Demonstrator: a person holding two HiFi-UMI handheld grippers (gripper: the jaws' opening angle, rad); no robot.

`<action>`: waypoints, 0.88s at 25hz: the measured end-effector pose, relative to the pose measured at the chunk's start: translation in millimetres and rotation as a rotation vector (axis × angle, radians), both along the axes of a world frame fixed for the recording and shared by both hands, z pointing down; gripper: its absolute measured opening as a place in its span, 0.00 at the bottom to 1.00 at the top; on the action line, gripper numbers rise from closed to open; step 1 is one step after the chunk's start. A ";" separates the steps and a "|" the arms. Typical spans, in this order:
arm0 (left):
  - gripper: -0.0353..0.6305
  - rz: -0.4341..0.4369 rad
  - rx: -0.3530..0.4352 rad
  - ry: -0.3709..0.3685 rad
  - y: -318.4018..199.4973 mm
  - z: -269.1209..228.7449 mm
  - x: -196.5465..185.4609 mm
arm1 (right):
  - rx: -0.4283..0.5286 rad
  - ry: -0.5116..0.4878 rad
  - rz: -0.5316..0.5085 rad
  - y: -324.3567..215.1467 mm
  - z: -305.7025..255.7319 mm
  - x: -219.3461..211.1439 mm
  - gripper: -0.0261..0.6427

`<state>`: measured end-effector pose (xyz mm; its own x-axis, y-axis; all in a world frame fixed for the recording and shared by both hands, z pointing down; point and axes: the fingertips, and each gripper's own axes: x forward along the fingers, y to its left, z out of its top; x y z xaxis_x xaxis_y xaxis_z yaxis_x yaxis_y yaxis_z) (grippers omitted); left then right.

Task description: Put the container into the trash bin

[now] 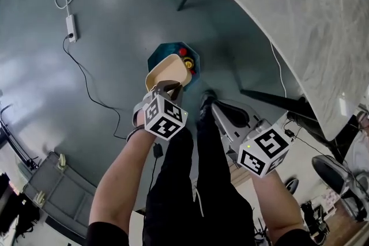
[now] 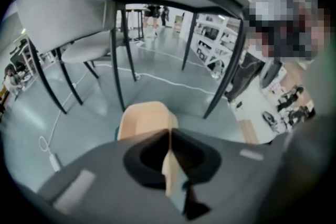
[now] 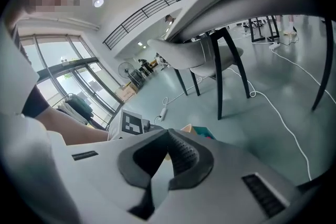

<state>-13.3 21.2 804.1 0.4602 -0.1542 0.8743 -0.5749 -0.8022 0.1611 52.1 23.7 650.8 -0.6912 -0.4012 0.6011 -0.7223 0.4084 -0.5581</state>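
Note:
A beige container (image 1: 165,70) hangs over a teal trash bin (image 1: 195,57) on the floor; red and yellow items lie inside the bin. My left gripper (image 1: 168,87) is shut on the container's near rim, and in the left gripper view the thin beige wall (image 2: 147,119) runs between the closed jaws (image 2: 169,136). My right gripper (image 1: 214,108) is lower right of the bin, apart from it, its jaws shut with nothing between them (image 3: 168,134). The right gripper view shows the bin's teal edge (image 3: 206,133) just past the jaw tips.
A marble-topped table (image 1: 300,8) with dark legs stands at the upper right. A white power strip (image 1: 71,26) and its cable lie on the floor to the left. A grey chair (image 2: 63,23) stands under the table. The person's black trousers (image 1: 190,181) are below.

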 end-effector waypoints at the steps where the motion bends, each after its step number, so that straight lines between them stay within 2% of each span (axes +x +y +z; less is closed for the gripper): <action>1: 0.09 0.000 -0.001 0.002 -2.2 5.6 1.6 | -0.002 0.004 0.007 0.2 2.0 2.2 0.03; 7: 0.09 0.051 0.037 -0.067 -13.5 44.1 0.4 | -0.029 0.016 0.005 9.3 23.8 6.6 0.03; 14: 0.11 0.059 0.010 -0.058 -16.3 77.1 8.0 | -0.051 0.013 0.013 20.9 25.7 7.7 0.03; 15: 0.16 0.049 0.009 -0.046 -16.6 75.7 7.1 | -0.050 0.012 0.012 21.8 22.6 7.4 0.03; 16: 0.26 0.030 0.003 -0.033 -16.8 72.2 5.2 | -0.048 0.012 0.010 21.7 18.6 7.4 0.03; 17: 0.30 0.008 -0.004 -0.022 -17.0 66.6 2.3 | -0.045 0.011 0.009 20.8 13.6 7.5 0.03; 22: 0.30 -0.065 0.008 -0.004 -25.7 16.7 -16.3 | -0.007 -0.007 0.002 9.7 -23.5 6.7 0.03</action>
